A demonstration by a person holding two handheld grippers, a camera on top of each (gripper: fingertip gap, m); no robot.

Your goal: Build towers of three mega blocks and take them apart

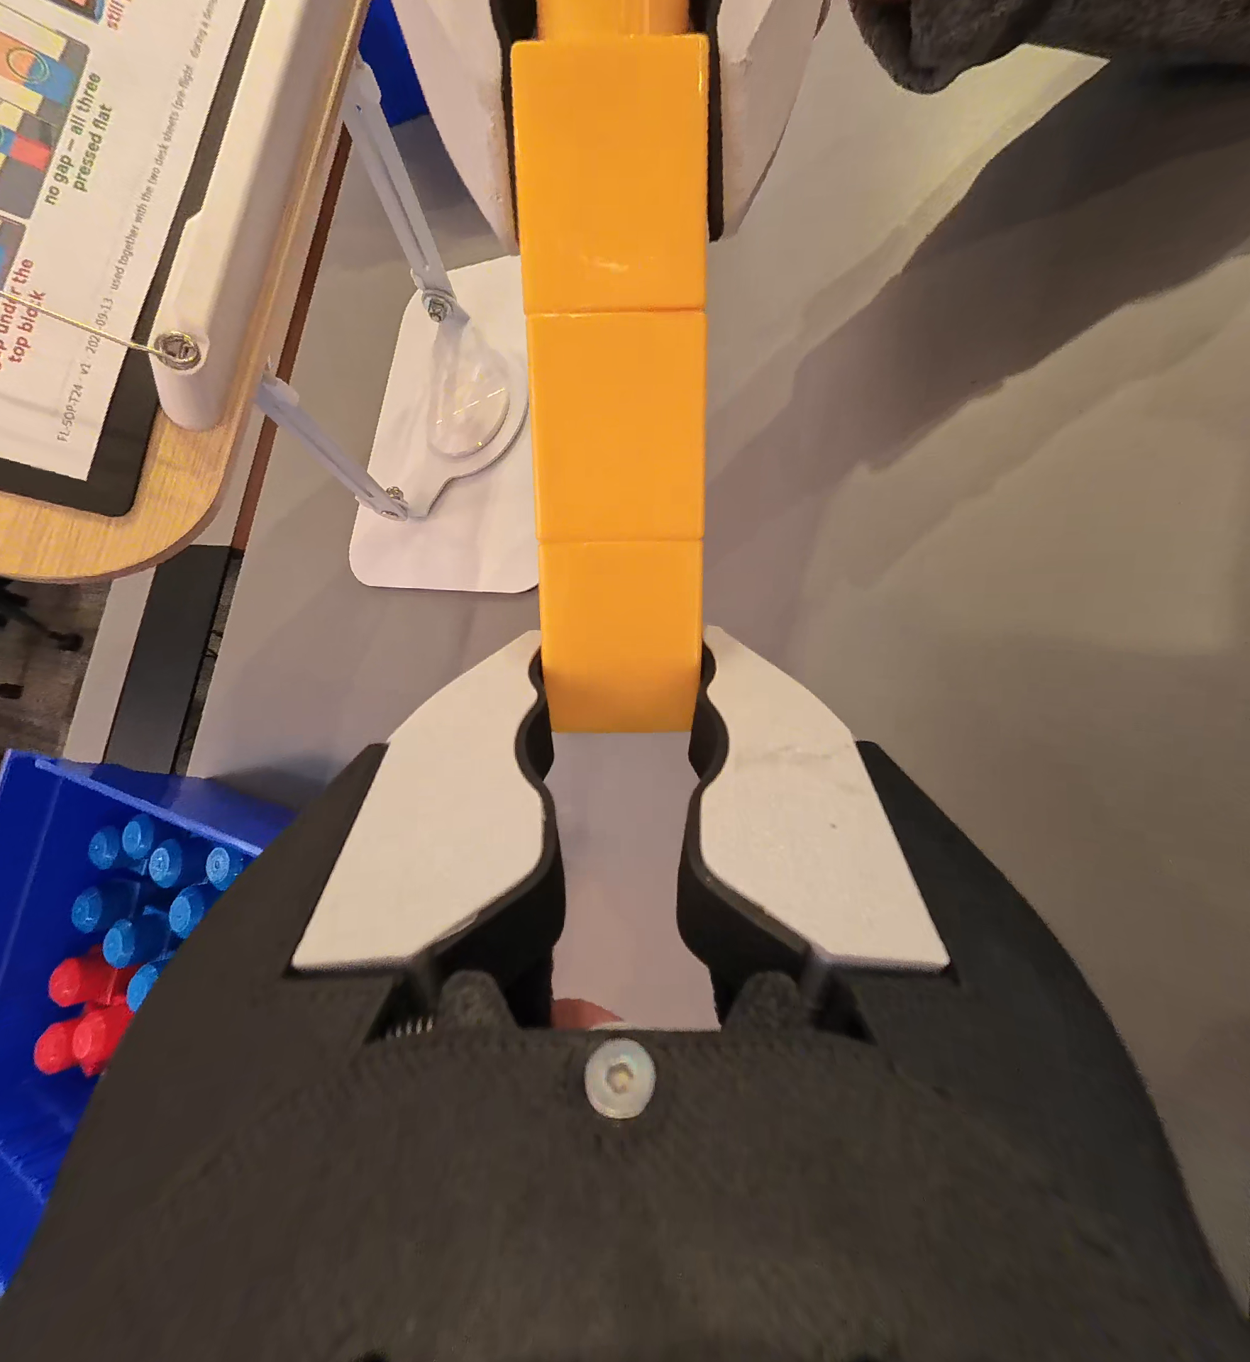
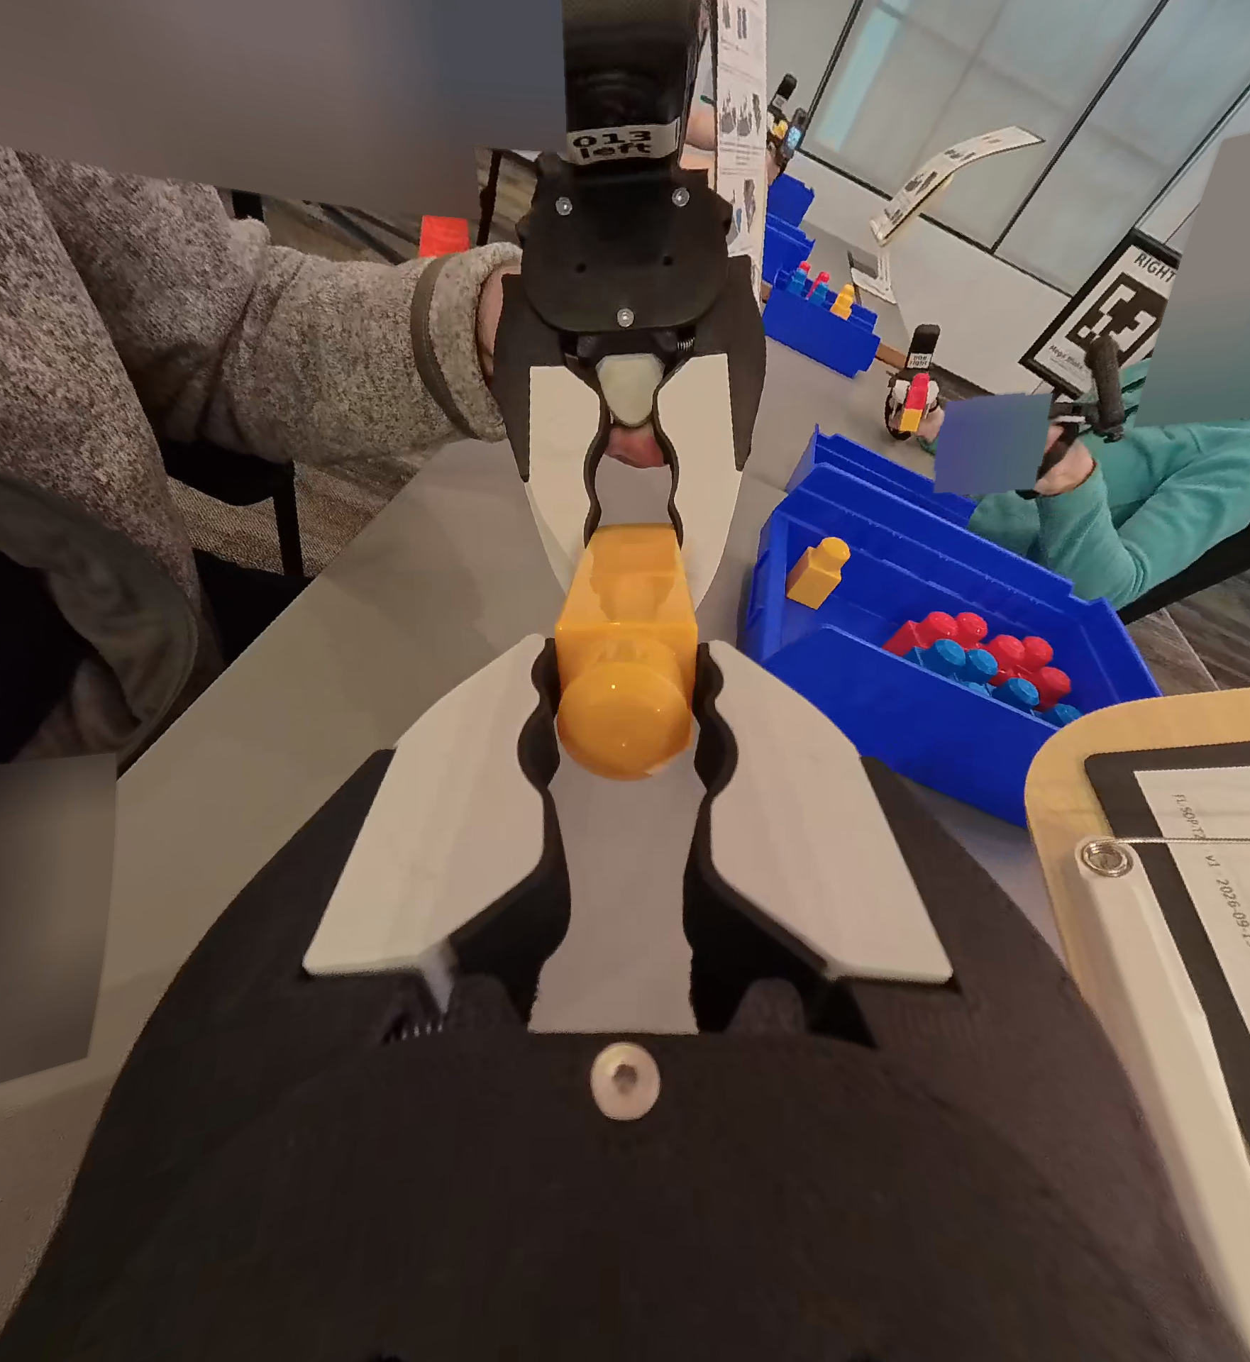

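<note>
Three yellow blocks [image 1: 618, 413] joined in one tower, centre of the left wrist view. Two grippers on it: left gripper [image 1: 620, 674] at the near end, right gripper [image 2: 626, 696] at the stud end. One loose yellow block [image 2: 817, 571] in the blue bin [image 2: 917, 730], right of the right wrist view. Several red blocks [image 2: 976, 641] and blue blocks [image 2: 976, 667] heaped there, exact count unclear.

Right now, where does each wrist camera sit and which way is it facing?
Left wrist view: behind the left tool, looking along the yellow tower at the right tool clamping its far end; grey table behind.
Right wrist view: behind the right tool, facing the tower's stud end, the left tool and a grey sleeve.
Shared: tower, both tools, blue bin, table.
</note>
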